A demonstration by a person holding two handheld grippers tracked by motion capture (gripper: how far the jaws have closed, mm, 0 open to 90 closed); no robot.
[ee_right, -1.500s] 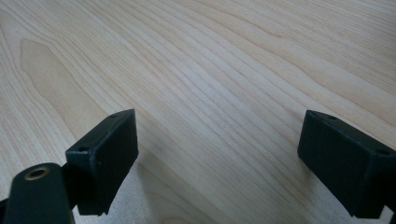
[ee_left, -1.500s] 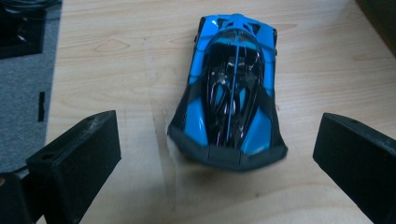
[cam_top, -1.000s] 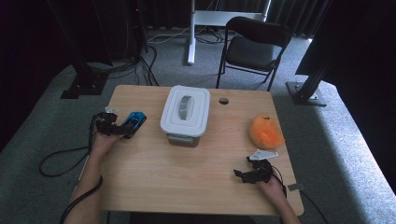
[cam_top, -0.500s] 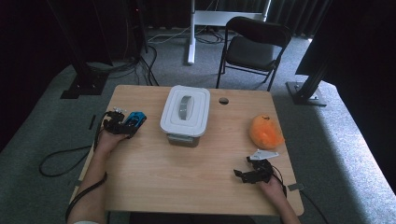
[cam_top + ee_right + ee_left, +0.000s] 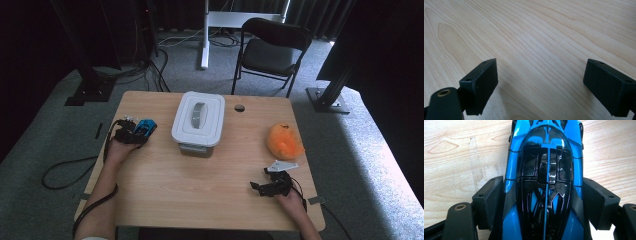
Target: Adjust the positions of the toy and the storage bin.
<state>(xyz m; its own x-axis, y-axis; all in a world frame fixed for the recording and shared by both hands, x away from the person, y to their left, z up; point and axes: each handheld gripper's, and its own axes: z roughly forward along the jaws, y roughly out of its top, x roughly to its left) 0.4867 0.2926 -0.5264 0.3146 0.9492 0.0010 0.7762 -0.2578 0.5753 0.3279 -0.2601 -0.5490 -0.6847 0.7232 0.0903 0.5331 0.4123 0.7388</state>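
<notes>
Left gripper (image 5: pixel 137 136): clenched on the toy car (image 5: pixel 545 180); its jaws have just been closing, and both pads now press the car's blue flanks.
Toy car, place: between the jaws, nose pointing away from the gripper, wheels on the table (image 5: pixel 200 190).
Change: a second ago the jaws stood wide with the car just ahead of them; now they have it.
Meaning: the pickup looks secured, so a lift is probably next.
Beyond the car: a white lidded box (image 5: pixel 198 120), well apart.
Right gripper (image 5: pixel 260 187): released, jaws wide over bare wood, nothing between them.
Behind it: an orange soft toy (image 5: pixel 284 141), near.
Hard to make out: the car's wheels and nose, cut off in the left gripper view.
</notes>
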